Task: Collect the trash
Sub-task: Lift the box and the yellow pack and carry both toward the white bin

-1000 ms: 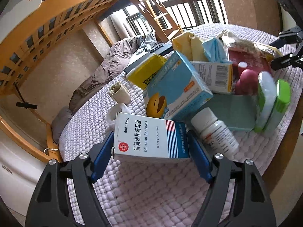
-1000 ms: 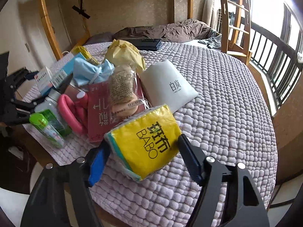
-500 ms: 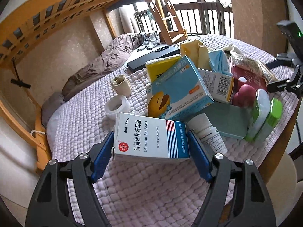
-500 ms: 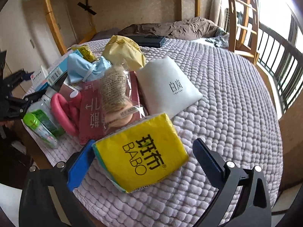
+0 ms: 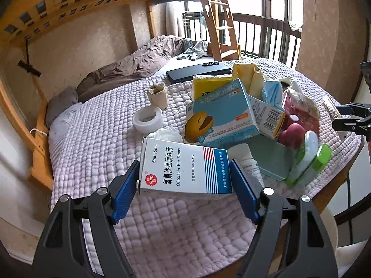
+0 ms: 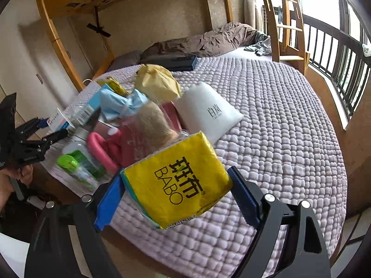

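Grippers both tilt downward over our bed (image 5: 97, 153): left gripper (image 5: 184, 183) clenched on the ear-drops box (image 5: 183, 169); right gripper (image 6: 176, 197) closing, the yellow tissue pack (image 6: 178, 183) between its jaws.

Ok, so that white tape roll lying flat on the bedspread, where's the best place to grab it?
Probably from straight above: the white tape roll lies flat, hole up, so one finger goes down the hole and the other outside its left wall. A crumpled tissue crowds its near right side.
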`<state>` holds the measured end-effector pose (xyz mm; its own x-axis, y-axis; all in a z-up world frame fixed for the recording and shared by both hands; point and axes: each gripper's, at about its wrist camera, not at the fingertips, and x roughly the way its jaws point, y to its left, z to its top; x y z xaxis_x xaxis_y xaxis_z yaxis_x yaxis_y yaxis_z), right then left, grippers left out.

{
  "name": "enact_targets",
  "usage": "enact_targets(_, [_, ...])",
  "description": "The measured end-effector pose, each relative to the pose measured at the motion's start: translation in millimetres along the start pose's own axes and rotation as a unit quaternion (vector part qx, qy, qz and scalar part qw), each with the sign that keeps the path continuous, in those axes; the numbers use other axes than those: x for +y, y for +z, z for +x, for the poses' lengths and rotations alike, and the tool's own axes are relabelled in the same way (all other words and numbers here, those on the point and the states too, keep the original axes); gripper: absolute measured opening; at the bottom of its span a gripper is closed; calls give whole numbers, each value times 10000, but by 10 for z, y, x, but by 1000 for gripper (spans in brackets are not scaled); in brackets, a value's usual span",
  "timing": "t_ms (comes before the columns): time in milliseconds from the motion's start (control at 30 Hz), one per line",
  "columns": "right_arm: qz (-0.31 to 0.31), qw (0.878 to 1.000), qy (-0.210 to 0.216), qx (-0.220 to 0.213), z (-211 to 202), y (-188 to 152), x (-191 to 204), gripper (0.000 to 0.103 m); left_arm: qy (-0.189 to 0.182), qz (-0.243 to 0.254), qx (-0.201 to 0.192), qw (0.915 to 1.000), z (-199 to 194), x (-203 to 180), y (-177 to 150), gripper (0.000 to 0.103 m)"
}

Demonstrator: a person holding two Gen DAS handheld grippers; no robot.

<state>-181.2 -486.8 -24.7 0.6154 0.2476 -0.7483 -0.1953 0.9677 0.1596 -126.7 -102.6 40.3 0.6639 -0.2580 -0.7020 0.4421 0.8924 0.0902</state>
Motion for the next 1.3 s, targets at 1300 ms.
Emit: enact_targets(1300, [-206,9994,-246,122,-156,-286,838,85,-126,-376,199,9990,-425,-321,-320,77])
